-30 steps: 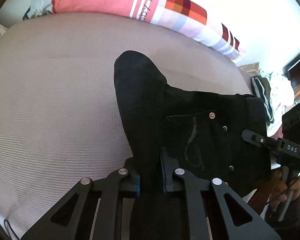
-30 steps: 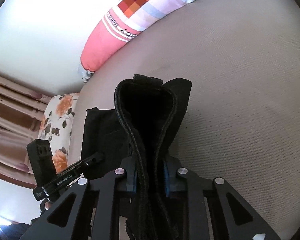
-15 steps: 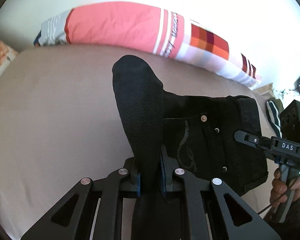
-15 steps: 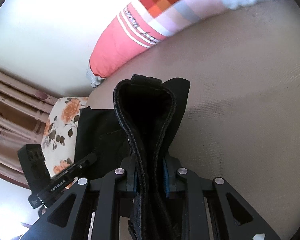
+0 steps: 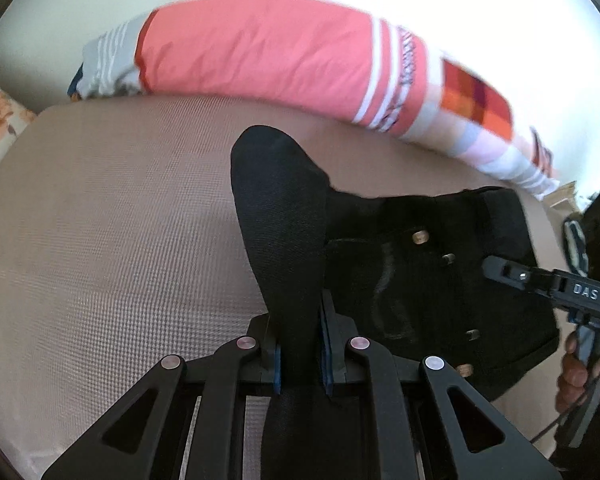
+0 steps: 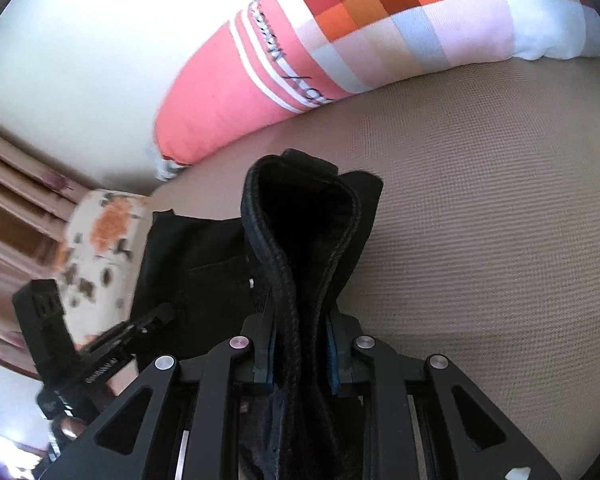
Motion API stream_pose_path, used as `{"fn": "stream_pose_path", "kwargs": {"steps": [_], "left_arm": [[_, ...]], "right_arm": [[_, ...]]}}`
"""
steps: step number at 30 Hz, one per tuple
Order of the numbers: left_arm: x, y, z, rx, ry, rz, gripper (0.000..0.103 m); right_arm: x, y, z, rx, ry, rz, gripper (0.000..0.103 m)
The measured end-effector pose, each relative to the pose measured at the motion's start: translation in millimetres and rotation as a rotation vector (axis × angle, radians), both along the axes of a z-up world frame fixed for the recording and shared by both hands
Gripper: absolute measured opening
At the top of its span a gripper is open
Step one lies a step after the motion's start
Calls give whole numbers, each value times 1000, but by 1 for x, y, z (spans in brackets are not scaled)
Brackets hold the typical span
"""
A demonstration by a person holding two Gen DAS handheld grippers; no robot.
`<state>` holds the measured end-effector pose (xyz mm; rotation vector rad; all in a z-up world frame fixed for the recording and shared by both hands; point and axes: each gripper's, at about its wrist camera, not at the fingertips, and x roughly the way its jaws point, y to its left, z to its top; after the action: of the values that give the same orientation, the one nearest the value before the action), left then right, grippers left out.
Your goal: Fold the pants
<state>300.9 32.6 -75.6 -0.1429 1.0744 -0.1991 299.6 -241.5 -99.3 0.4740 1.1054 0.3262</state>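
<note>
Black pants (image 5: pixel 420 264) are held up over a beige bed (image 5: pixel 112 248). My left gripper (image 5: pixel 300 352) is shut on a rounded fold of the pants that sticks up between its fingers. The back pocket with rivets hangs to its right. My right gripper (image 6: pixel 302 354) is shut on the thick waistband edge of the pants (image 6: pixel 300 216). Each gripper shows in the other's view: the right one (image 5: pixel 512 274) at the far right, the left one (image 6: pixel 152 320) at the lower left.
A long pink, striped and checked bolster pillow (image 5: pixel 300 60) lies along the far side of the bed against a white wall; it also shows in the right wrist view (image 6: pixel 340 48). A floral cushion (image 6: pixel 104 240) sits at the left.
Both grippers have tilted up and moved toward the pillow with the pants still held; the pillow looks larger and closer in both views.
</note>
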Motion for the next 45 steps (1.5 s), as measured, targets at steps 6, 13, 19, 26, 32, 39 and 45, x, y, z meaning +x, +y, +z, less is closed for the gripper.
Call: {"fn": "stream_pose_path", "kwargs": {"steps": [6,13,19,26,32,39,45], "left_arm": [[-4,4,-27,54,11,43,49],[-14,-4,-19,171,-30,57,61],[-42,-10,-1,257,-79,68,63],[-90,-14,28,292,-147,102,66],[-135,-22,51,334,-222,119,66],[-176,-24,62,317,-249,150,67],[-194,-23,58,306,-234,162,67]], "right_arm": [[-8,6,-15,-226,-33,-23,50],[-16,-3,-17,-226,-21,-68,58],[-45,1,18,-282,-117,-106,60],[-101,26,61,-400,-248,-112,77],[-144,45,75,-446,-297,-120,88],[-176,59,79,-471,-318,-129,91],[-190,67,78,-480,-331,-125,92]]}}
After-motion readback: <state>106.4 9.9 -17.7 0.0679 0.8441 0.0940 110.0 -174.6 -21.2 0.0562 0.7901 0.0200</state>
